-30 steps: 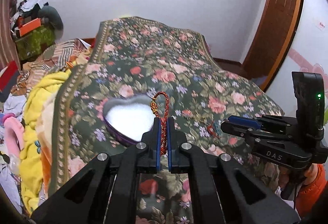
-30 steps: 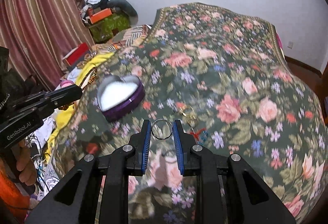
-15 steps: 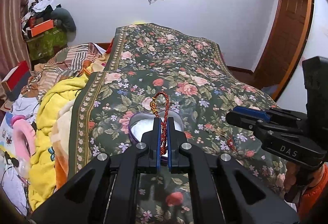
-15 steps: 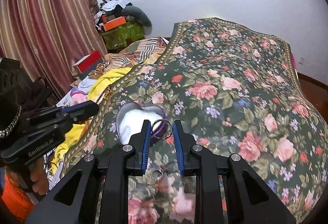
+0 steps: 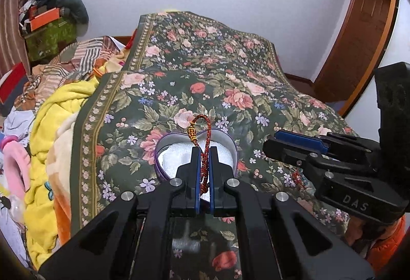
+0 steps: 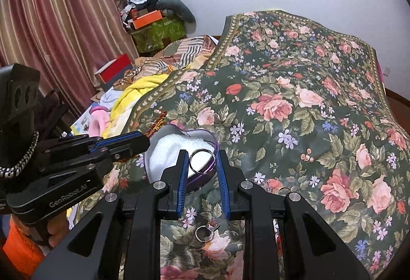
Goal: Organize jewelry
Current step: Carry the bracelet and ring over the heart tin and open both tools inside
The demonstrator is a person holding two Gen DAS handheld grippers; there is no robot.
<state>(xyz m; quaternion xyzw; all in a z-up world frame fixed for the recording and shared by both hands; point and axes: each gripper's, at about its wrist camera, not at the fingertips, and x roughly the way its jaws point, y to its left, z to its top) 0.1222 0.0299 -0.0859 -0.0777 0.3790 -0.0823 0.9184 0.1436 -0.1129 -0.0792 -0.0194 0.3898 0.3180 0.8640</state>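
A purple heart-shaped box (image 5: 164,164) with white lining (image 6: 174,149) lies open on the floral bedspread. My left gripper (image 5: 204,152) is shut on a red braided cord bracelet (image 5: 205,126) with a gold bead, its loop sticking up over the box. In the right wrist view this gripper (image 6: 143,143) reaches in from the left at the box's left edge. My right gripper (image 6: 202,155) is shut on a silver ring (image 6: 202,161), held just above the box's right rim (image 6: 214,167). In the left wrist view the right gripper (image 5: 294,141) hovers to the right of the box.
A stone-set ring (image 6: 207,228) lies on the bedspread (image 6: 294,105) below my right gripper, with more small jewelry (image 5: 297,177) near the box's right. Yellow blanket (image 5: 51,131), clothes and boxes (image 6: 153,23) crowd the left side. A curtain (image 6: 51,36) hangs behind.
Both grippers have moved toward the heart box, each keeping its grip. The bracelet now hangs over the box's middle and the silver ring has come over its right rim.
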